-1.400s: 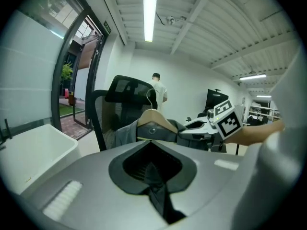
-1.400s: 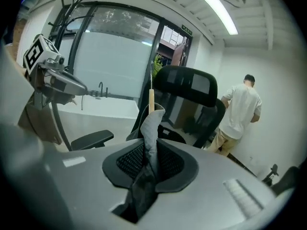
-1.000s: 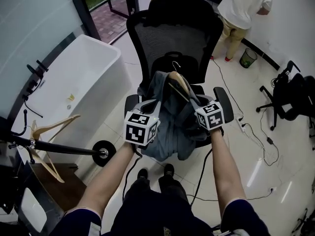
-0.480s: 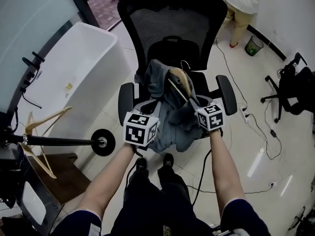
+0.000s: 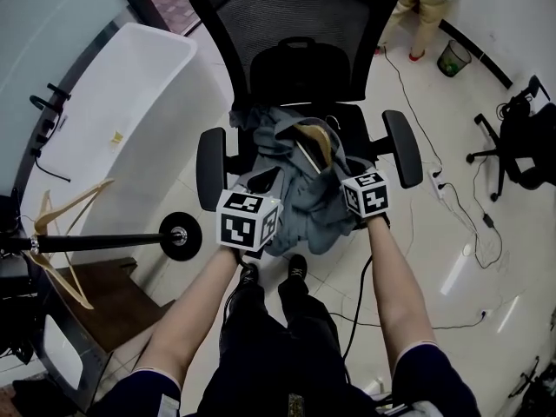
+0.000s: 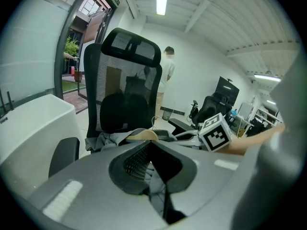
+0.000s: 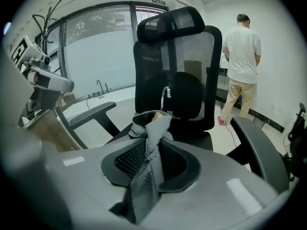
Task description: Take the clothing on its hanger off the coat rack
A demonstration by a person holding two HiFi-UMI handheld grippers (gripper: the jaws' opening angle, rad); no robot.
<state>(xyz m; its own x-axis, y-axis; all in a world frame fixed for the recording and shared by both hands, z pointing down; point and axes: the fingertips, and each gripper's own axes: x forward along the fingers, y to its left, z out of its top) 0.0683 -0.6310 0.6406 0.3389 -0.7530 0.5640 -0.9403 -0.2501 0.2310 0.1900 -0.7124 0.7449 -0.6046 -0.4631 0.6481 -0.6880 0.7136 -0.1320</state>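
A grey garment (image 5: 304,200) on a wooden hanger (image 5: 314,142) lies bunched on the seat of a black office chair (image 5: 295,24), off the coat rack (image 5: 104,242). My left gripper (image 5: 266,188) is shut on the garment's left side, and grey cloth (image 6: 154,188) shows pinched in my left gripper (image 6: 156,166). My right gripper (image 5: 337,177) is shut on the right side, where a twisted fold of the garment (image 7: 149,150) runs through my right gripper (image 7: 151,166). The hanger's metal hook (image 7: 165,94) stands up before the chair's backrest (image 7: 177,51).
The rack's pole ends at a black knob (image 5: 181,235) at my left, with an empty wooden hanger (image 5: 57,226) on it. A white tub (image 5: 122,102) stands beyond it. A person (image 5: 427,5), a waste bin (image 5: 458,56), another chair (image 5: 521,146) and floor cables (image 5: 473,224) are at the right.
Both grippers have come down with the garment and its hanger. The clothing hung above the chair before and now rests bunched on the seat.
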